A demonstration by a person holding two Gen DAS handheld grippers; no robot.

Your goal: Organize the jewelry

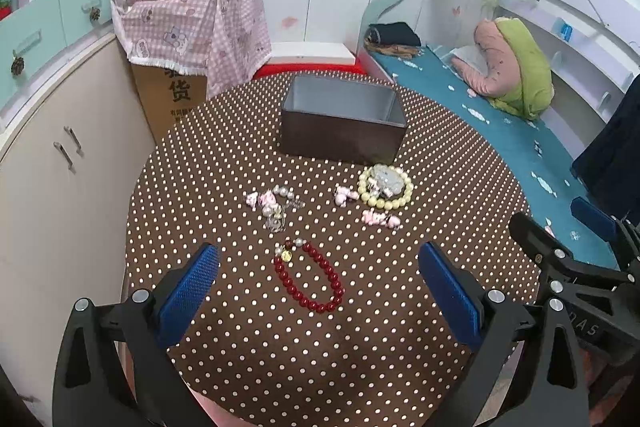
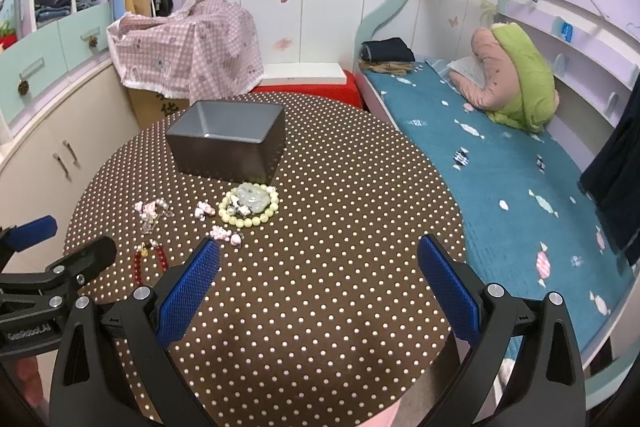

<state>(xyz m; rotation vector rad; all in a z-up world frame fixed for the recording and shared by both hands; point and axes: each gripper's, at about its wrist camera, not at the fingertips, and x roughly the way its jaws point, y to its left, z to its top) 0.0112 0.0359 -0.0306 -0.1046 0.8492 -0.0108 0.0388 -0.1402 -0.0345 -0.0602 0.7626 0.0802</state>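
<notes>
Jewelry lies loose on the polka-dot tablecloth (image 1: 240, 347), none of it yet in the grey box (image 1: 344, 123).

Left gripper (image 1: 318, 287): jaws spread wide, holding nothing. Both blue pads (image 1: 188, 295) hang above the cloth. The red bead bracelet (image 1: 310, 277) lies directly between the pads, at 12 o'clock and just ahead of the fingertips. Its loop is elongated, the long axis running from 11 o'clock, where the gold charm sits, to 5 o'clock. This is the relation on which the coming move turns: the left gripper is the nearer one and already brackets the bracelet.

Right gripper (image 2: 320, 281): jaws equally wide, holding nothing. Only bare cloth lies between its pads. In the right wrist view the red bead bracelet (image 2: 150, 259) sits at 9 o'clock, partly hidden behind the left gripper body.

Farther out, at 12 o'clock from the left gripper: a pearl and pink-charm cluster (image 1: 272, 205), two small pink charms (image 1: 380, 217), and a pale yellow bead bracelet (image 1: 386, 187) with a carved jade-coloured pendant resting on it. The grey box stands beyond these, open side up, with the yellow bracelet just beside its near wall.

Judgement: a straight descent and closure by the left gripper should suffice; closing across the loop's short axis would gather both strands.
</notes>
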